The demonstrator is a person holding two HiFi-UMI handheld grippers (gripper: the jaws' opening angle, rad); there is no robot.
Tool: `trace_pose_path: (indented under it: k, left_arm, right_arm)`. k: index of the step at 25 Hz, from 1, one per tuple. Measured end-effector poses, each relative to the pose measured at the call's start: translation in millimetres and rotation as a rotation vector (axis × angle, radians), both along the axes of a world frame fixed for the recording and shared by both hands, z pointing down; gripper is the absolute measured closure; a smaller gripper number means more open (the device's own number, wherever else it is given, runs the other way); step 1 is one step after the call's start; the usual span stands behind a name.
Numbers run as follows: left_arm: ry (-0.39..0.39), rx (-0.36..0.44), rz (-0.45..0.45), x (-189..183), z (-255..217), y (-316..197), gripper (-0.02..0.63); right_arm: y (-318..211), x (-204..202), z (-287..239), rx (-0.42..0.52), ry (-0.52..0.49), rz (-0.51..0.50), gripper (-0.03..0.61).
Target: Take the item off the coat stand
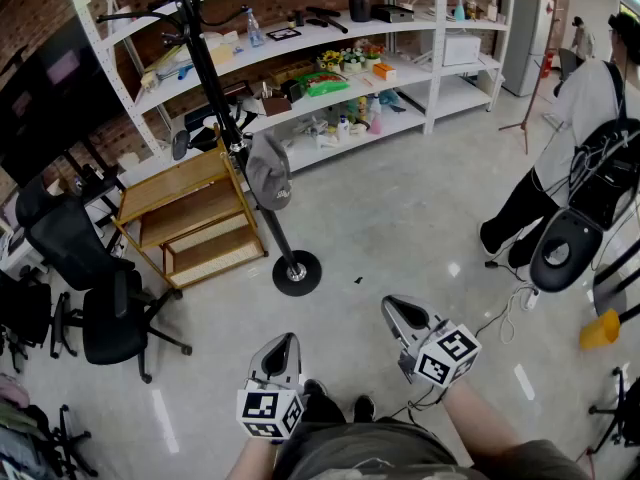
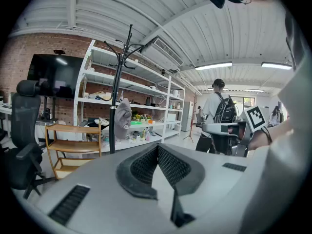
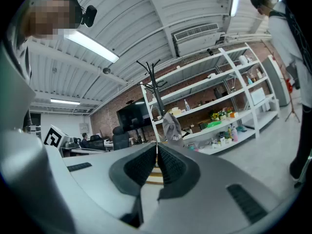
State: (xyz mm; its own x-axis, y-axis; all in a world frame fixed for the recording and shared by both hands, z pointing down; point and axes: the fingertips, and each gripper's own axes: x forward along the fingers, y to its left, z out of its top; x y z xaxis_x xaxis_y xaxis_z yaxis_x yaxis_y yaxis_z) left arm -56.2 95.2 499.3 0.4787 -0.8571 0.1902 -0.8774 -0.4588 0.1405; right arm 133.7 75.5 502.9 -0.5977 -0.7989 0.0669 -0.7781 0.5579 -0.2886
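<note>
Head view | grey floor [image 1: 400, 218] | coat stand [image 1: 297, 273] | white shelving [image 1: 460, 96] | brick wall [image 1: 30, 8]

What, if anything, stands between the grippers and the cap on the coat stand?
Nothing visible: only bare floor lies between the left gripper, the right gripper and the cap hanging on the coat stand.

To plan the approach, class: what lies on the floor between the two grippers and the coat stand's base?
Only bare floor and one small dark speck near the stand's base, seen in the head view.
</note>
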Motion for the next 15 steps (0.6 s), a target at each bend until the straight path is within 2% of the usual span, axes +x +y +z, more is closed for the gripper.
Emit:
trace_pose_path:
  k: [3, 7, 11, 15]
  left_arm:
    - [-0.004, -0.004, -0.013, -9, 1, -2, 0.606]
    - [0.068, -0.018, -0.039, -18, 3, -13, 0.606]
    - [0.042, -0.009, -0.008, -12, 10, -36, 0.606]
    - [0.055, -0.007, 0.02, -8, 9, -71, 0.606]
  right_arm:
    - [-2, -4, 4, -0.004, 0.008, -0.005, 0.563]
    - [-14, -10, 11, -0.018, 0.013, -0.002, 0.563]
    - [-27, -15, 12, -0.017, 0.046, -0.01, 0.563]
    - [-55, -12, 12, -0.025, 0.049, 0.018, 0.563]
